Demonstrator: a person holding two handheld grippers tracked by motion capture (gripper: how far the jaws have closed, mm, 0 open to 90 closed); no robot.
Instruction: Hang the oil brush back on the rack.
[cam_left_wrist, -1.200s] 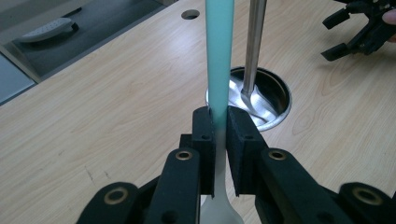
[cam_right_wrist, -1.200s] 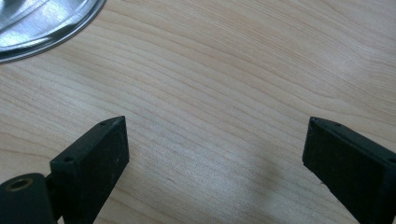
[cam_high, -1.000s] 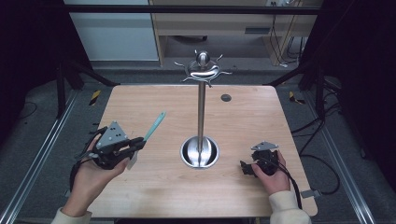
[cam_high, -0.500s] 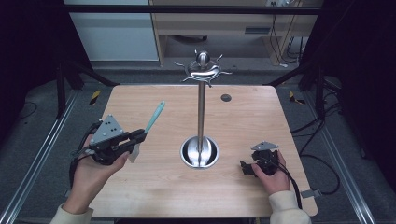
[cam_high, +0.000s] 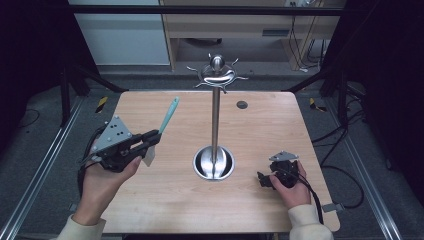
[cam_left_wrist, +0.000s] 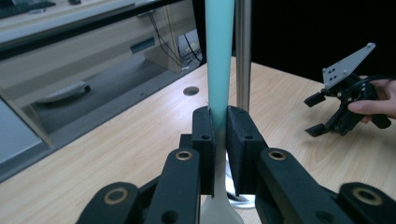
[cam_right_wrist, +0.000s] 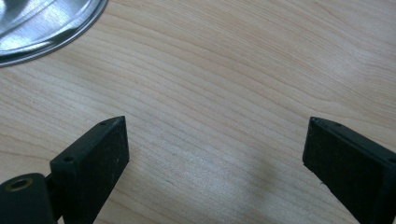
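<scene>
Since the earlier frames, the left tongs (cam_high: 150, 139) have risen slightly and carried the spatula (cam_high: 167, 118) with them; the right tongs (cam_high: 262, 179) have held their position. Nearest the person, the left tongs are closed on the spatula at the junction of handle and blade, above the left part of the tabletop (cam_high: 165, 205). Its long axis runs from the pale blade (cam_high: 148, 156) below the jaws up along the teal handle, which points away from the person, upward and slightly toward the stand (cam_high: 215, 115). The left gripper view shows the pads (cam_left_wrist: 204, 140) pressing both sides of the teal handle (cam_left_wrist: 219, 56), with the stand's steel pole (cam_left_wrist: 243, 51) just behind it. The right tongs rest low over the right part of the tabletop with jaws spread wide and nothing between them, as the right gripper view (cam_right_wrist: 212, 154) confirms; that view also shows the rim of the stand's round base (cam_right_wrist: 42, 28). Farther off, the high view shows the hooked crown (cam_high: 216, 74) atop the pole.
</scene>
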